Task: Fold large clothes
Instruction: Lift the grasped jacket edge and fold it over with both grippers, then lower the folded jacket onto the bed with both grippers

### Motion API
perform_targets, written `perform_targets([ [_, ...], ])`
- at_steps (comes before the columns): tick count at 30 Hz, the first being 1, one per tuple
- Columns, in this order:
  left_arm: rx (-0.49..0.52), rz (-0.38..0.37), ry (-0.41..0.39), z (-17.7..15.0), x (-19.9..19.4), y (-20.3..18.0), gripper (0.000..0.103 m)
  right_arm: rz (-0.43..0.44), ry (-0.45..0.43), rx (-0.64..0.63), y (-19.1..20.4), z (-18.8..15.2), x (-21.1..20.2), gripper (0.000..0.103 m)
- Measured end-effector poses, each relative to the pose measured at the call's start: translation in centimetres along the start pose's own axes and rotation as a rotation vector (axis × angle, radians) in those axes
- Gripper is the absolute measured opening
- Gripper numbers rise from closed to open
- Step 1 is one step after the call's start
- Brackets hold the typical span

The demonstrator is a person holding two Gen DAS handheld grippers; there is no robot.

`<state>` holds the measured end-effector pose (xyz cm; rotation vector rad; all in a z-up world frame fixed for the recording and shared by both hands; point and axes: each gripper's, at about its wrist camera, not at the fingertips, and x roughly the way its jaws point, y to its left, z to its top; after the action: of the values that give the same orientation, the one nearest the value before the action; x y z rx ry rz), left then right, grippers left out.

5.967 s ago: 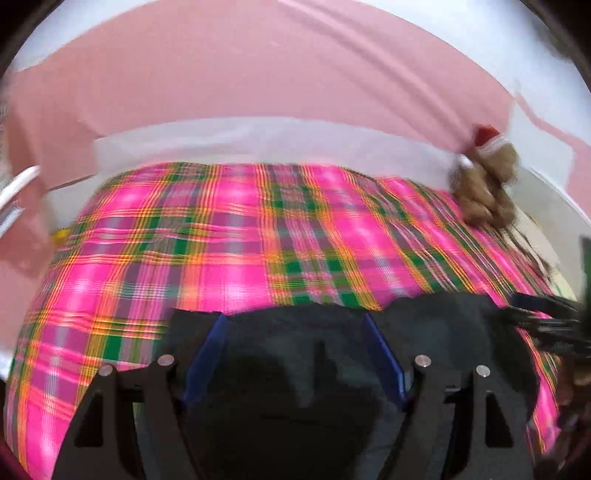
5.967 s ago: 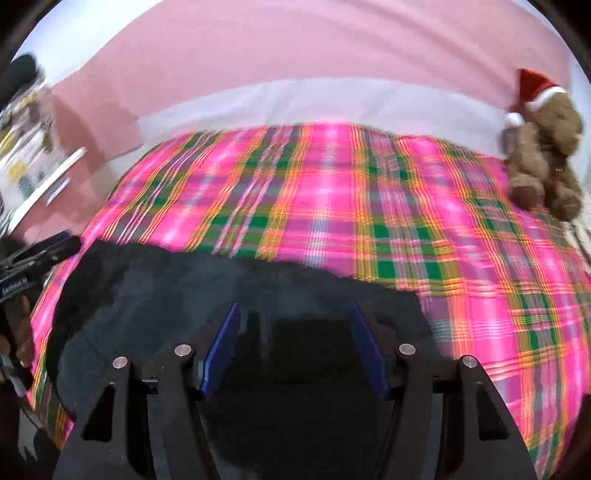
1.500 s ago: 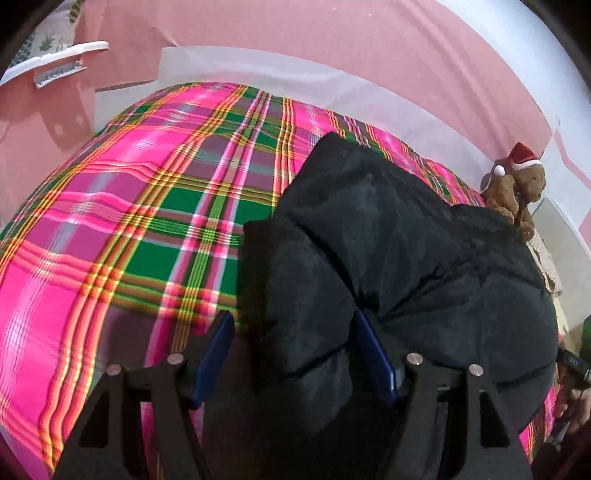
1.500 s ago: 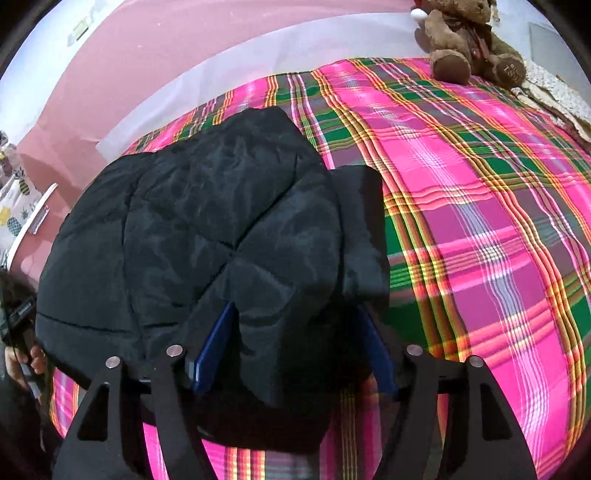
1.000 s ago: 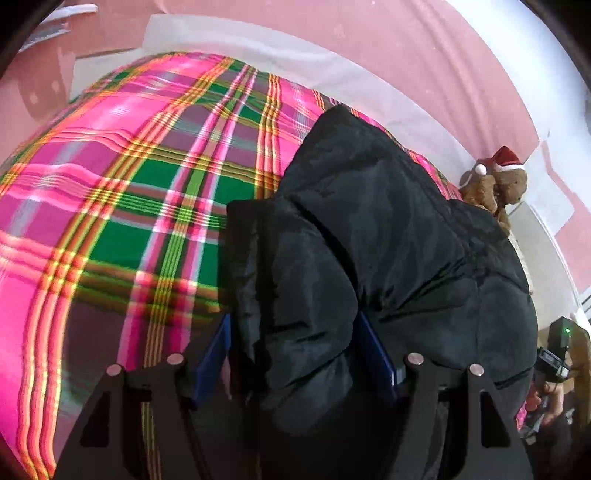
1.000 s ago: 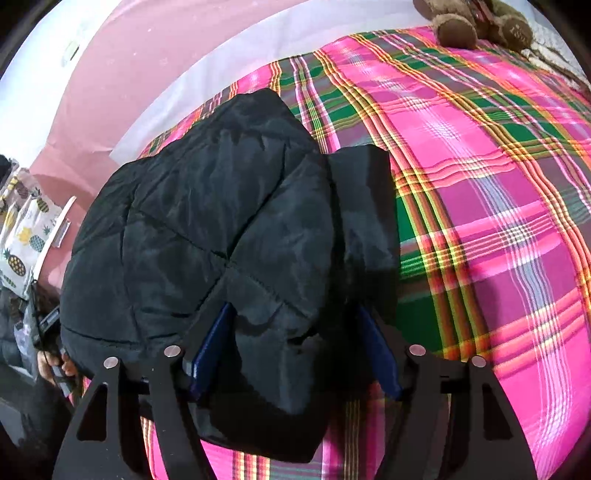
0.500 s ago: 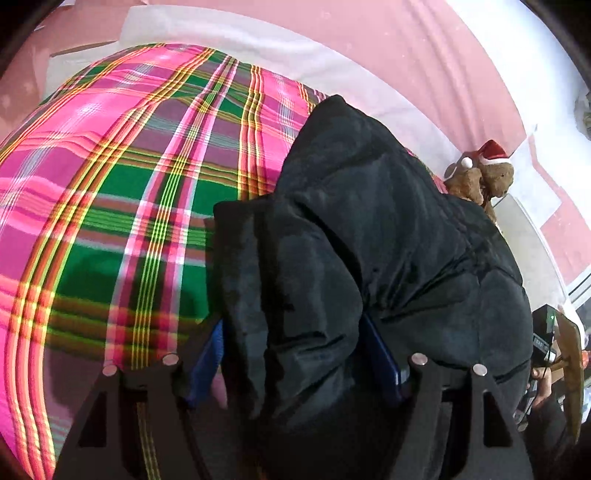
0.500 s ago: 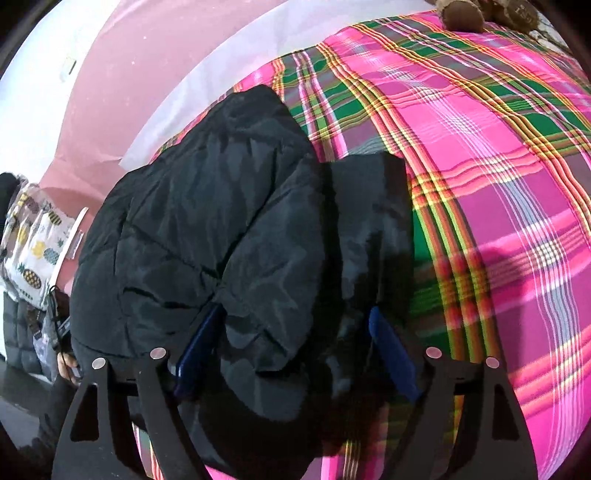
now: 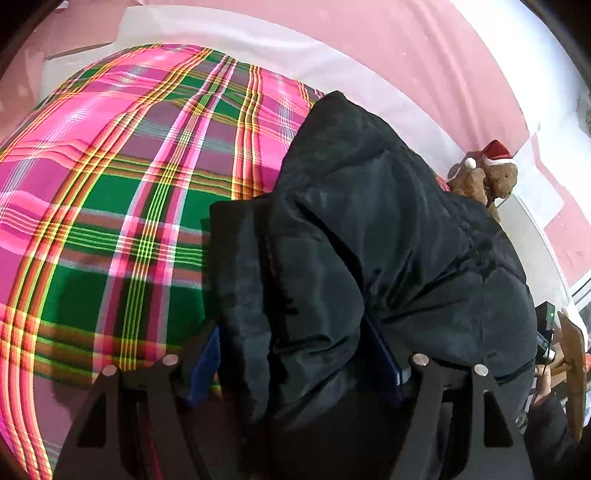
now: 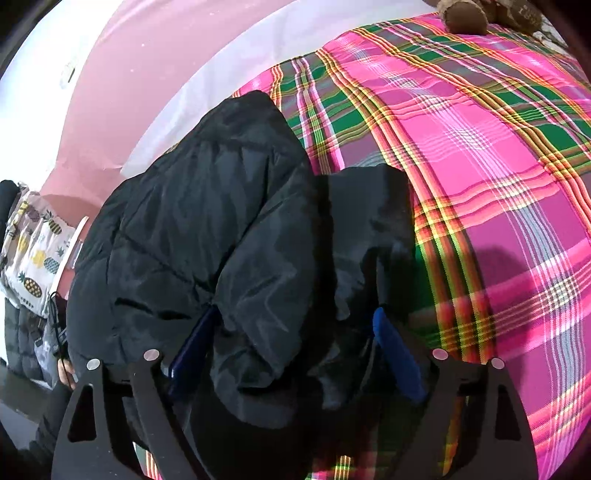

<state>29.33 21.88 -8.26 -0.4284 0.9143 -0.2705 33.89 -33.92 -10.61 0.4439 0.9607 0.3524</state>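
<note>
A black puffer jacket [image 9: 369, 229] lies bunched on the pink and green plaid bedspread [image 9: 110, 192]; it also shows in the right wrist view [image 10: 207, 229]. My left gripper [image 9: 291, 350] has its blue pads wide apart around a thick fold at the jacket's near left edge. My right gripper [image 10: 295, 336] has its pads wide apart around the jacket's near right edge, beside a folded sleeve [image 10: 369, 214]. The jacket fills the space between both pairs of fingers; the fingertips are partly hidden by fabric.
A brown teddy bear [image 9: 484, 173] in a red hat sits at the far side of the bed, and its feet show in the right wrist view [image 10: 469, 14]. A pink wall [image 9: 369, 48] runs behind. A pineapple-print cloth [image 10: 33, 254] hangs at the left. The bedspread [image 10: 498, 166] stretches right.
The jacket, earlier only at the near edge, has been spread over the bed. In the last second both grippers tilted and moved closer over it; the right gripper's pads spread wider.
</note>
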Motion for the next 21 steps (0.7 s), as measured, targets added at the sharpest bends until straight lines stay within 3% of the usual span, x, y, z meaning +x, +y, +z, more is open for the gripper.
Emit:
perform_targets([
  [5,0.008,0.014,-0.009,-0.2,-0.3,-0.2,0.075,-0.029,-0.056,-0.001,0.2,-1.0,-1.4,0.086],
  [9,0.011,0.018,-0.007,-0.1,-0.2,-0.3,0.076,-0.014,-0.019,0.045,-0.7,-1.0,-0.3,0.097],
  [13,-0.005,0.014,-0.011,-0.1,0.0,-0.2,0.076,-0.005,0.014,0.058,-0.5,-0.2,0.8,0.099],
  [14,-0.006,0.013,-0.012,-0.2,0.0,-0.2,0.076,-0.014,0.022,0.047,-0.2,-0.2,0.9,0.098],
  [16,-0.01,0.009,-0.015,-0.4,-0.1,-0.1,0.076,0.012,0.031,0.049,0.0,-0.3,0.7,0.083],
  [17,-0.01,0.005,-0.018,-0.5,-0.1,0.0,0.076,0.027,0.029,0.053,-0.1,-0.5,0.4,0.081],
  [21,-0.023,-0.021,-0.012,-0.3,0.2,0.3,0.076,0.052,0.033,0.059,-0.5,-0.6,0.7,0.079],
])
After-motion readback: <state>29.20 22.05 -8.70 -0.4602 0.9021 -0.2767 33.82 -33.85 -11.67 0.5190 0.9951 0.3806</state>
